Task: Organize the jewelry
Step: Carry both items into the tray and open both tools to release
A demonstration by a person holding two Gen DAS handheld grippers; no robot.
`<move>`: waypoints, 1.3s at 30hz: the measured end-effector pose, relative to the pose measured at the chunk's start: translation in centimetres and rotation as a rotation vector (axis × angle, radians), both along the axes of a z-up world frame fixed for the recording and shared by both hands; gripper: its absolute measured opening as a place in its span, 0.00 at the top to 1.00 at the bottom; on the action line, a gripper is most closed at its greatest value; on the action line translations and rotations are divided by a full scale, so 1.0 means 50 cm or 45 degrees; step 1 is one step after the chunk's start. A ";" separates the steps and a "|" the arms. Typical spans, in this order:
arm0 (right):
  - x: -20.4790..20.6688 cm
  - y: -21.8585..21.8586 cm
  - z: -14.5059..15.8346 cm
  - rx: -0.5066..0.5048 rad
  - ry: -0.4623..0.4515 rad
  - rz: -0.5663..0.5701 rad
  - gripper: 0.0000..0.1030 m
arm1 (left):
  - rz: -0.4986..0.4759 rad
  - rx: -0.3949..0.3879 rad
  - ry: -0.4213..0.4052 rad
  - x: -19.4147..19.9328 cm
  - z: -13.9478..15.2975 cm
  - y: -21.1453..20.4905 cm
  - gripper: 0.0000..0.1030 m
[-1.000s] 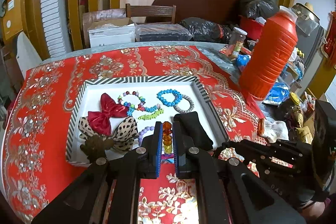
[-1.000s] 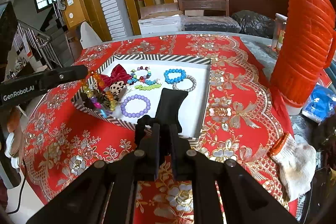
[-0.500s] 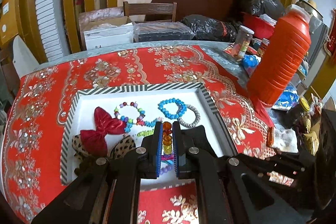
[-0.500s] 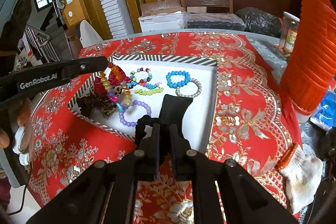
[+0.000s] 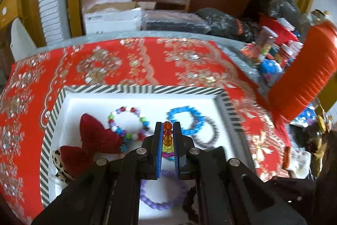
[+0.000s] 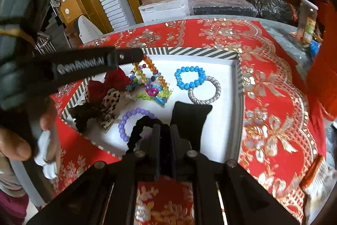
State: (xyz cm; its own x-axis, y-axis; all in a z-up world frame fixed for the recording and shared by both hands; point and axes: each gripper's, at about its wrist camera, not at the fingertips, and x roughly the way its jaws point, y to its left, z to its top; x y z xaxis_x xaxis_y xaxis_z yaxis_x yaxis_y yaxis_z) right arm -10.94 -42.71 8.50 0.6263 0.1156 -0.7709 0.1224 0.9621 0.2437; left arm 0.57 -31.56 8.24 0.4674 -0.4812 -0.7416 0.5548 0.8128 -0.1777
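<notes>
Multicoloured clear-bead bracelet (image 5: 167, 141) clamped between the left gripper (image 5: 167, 136) jaws, hanging above the white tray with black-and-white striped rim (image 6: 202, 51); from the right wrist view its loop (image 6: 150, 77) dangles over the tray's middle. Right gripper (image 6: 165, 136) jaws close together, pinched on a black fabric scrunchie (image 6: 140, 127) at the tray's near edge. In the tray: purple bead bracelet (image 6: 131, 117) near, just beside the scrunchie; black velvet cushion (image 6: 189, 117) to its right; blue bead bracelet (image 6: 190, 77) far right, touching a silver sparkly bangle (image 6: 205, 91); mixed-colour bead bracelet (image 5: 128, 119) in the middle; red fabric bow (image 5: 94, 136) on the left, lying over a leopard-print bow (image 6: 110, 102). Tray sits on a counter with red gold-patterned cloth (image 6: 271, 81). Orange ribbed plastic jug (image 5: 303, 75) far right on the counter.
</notes>
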 end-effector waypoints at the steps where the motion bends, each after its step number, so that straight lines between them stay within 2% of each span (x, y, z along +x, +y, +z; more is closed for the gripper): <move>1: 0.009 -0.001 -0.003 0.004 0.003 0.001 0.92 | 0.012 0.006 0.007 0.007 -0.008 0.006 0.94; 8: 0.070 0.006 -0.053 -0.056 0.054 -0.013 0.92 | 0.083 0.041 0.040 0.031 -0.052 0.048 0.94; 14: 0.073 0.021 -0.064 -0.097 0.059 0.007 0.88 | 0.121 0.038 0.072 0.039 -0.066 0.062 0.94; 17: 0.062 0.017 -0.060 -0.071 0.055 0.009 0.81 | 0.129 0.037 0.087 0.039 -0.068 0.066 0.88; 19: 0.050 0.017 -0.053 -0.063 0.042 0.008 0.72 | 0.128 0.041 0.084 0.034 -0.067 0.067 0.75; 22: 0.026 0.016 -0.039 -0.051 0.012 0.003 0.64 | 0.115 0.042 0.077 0.021 -0.063 0.066 0.74; 26: -0.007 0.003 -0.018 -0.039 -0.020 -0.048 0.63 | 0.122 0.056 0.061 -0.007 -0.050 0.070 0.74; 30: -0.037 -0.007 0.000 -0.075 -0.049 -0.098 0.54 | 0.138 0.062 0.020 -0.040 -0.030 0.076 0.74; 39: -0.085 -0.015 0.023 -0.120 -0.071 -0.155 0.52 | 0.134 0.108 -0.119 -0.124 0.013 0.085 0.74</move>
State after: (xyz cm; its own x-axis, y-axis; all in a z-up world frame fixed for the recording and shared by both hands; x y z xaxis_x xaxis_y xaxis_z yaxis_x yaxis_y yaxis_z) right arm -15.20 -43.46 9.66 0.6735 -0.0351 -0.7383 0.2286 0.9598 0.1629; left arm -5.65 -27.29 8.89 0.5811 -0.3634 -0.7282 0.4767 0.8772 -0.0574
